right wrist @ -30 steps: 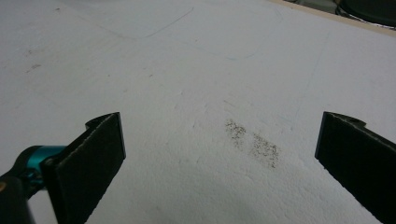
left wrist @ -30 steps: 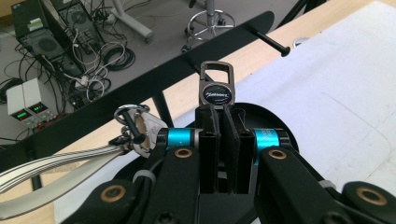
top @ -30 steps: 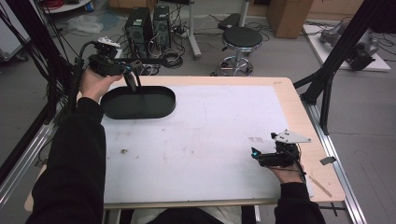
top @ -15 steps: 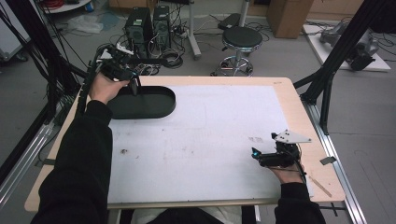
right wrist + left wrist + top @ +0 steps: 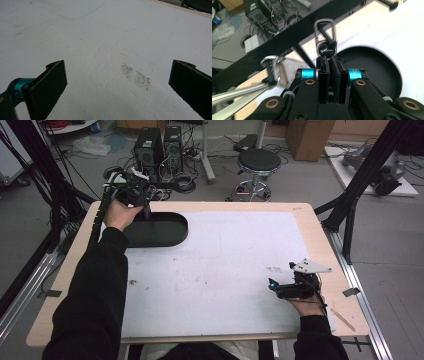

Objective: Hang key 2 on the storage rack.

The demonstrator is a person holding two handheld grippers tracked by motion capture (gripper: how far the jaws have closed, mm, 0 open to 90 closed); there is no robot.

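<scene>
Two claws: both over the worktop (image 5: 225, 265)
Left claw (image 5: 331, 60): gripping a metal key clip (image 5: 325, 37) — hanging above the black tray (image 5: 165, 232)
Right claw (image 5: 117, 75): gaping wide — gripping nothing

Lying across the wooden table (image 5: 320, 235), a white foam sheet (image 5: 235, 265), scuffed and carrying a dark speckled smudge (image 5: 137, 76). Standing on the grey floor beyond the far edge, a round black stool (image 5: 259, 161) and two computer towers (image 5: 160, 145) amid tangled cables. Leaning at the right, a black frame strut (image 5: 372, 167); resting behind it, a cardboard box (image 5: 306, 137).
</scene>
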